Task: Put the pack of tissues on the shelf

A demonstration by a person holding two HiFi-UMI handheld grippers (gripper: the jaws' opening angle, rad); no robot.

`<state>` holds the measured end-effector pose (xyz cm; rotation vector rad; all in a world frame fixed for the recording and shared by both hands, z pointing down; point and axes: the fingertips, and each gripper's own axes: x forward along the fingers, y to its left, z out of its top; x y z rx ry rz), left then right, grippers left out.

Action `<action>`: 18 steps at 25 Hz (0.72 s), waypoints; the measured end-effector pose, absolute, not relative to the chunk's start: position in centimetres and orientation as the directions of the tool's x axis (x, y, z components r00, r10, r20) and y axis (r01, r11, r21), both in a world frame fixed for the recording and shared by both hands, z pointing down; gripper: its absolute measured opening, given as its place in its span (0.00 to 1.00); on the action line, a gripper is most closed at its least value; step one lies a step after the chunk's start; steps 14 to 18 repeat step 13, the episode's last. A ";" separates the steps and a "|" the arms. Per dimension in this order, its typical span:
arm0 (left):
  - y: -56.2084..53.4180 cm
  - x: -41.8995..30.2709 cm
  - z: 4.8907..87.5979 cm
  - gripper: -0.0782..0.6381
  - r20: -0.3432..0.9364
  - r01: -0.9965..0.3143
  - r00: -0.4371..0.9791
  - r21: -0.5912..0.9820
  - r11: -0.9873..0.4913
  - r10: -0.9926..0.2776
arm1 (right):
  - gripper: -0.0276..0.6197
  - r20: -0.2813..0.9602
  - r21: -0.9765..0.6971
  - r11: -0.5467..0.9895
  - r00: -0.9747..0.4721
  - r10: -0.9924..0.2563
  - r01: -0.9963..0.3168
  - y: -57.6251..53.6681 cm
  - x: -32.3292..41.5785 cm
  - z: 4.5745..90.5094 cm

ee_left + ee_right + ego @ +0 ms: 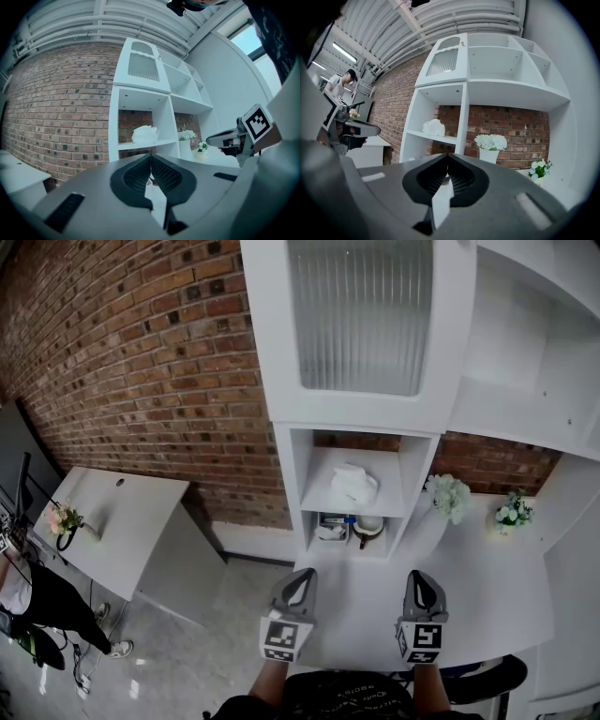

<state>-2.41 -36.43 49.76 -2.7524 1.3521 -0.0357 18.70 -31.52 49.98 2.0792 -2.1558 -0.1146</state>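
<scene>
Resting on the shelf [330,505], the pack of tissues [354,484] lies straight ahead of you, well apart from your left gripper [298,585] and right gripper [420,585], roughly midway between them. Both sit level at the worktop's [487,587] near edge, fingers pressed together, holding nothing.

- There's the pack of tissues [354,484]: white, soft, a bit rumpled, lying flat near the middle of the shelf.
- The shelf [322,500]: a white, level board, the upper of two open nooks, carrying the pack.
</scene>
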 end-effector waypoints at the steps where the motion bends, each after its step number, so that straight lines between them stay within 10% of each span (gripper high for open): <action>1: -36.4 -2.4 49.8 0.12 -0.012 -0.790 0.611 -0.076 -0.609 -0.792 | 0.05 0.050 0.155 0.040 -0.032 -0.998 -0.987 -31.5 18.7 50.0; 18: -36.1 -2.4 50.0 0.12 -0.009 -0.792 0.608 -0.074 -0.605 -0.794 | 0.05 0.061 0.153 0.039 -0.030 -0.998 -0.987 -31.2 18.8 50.5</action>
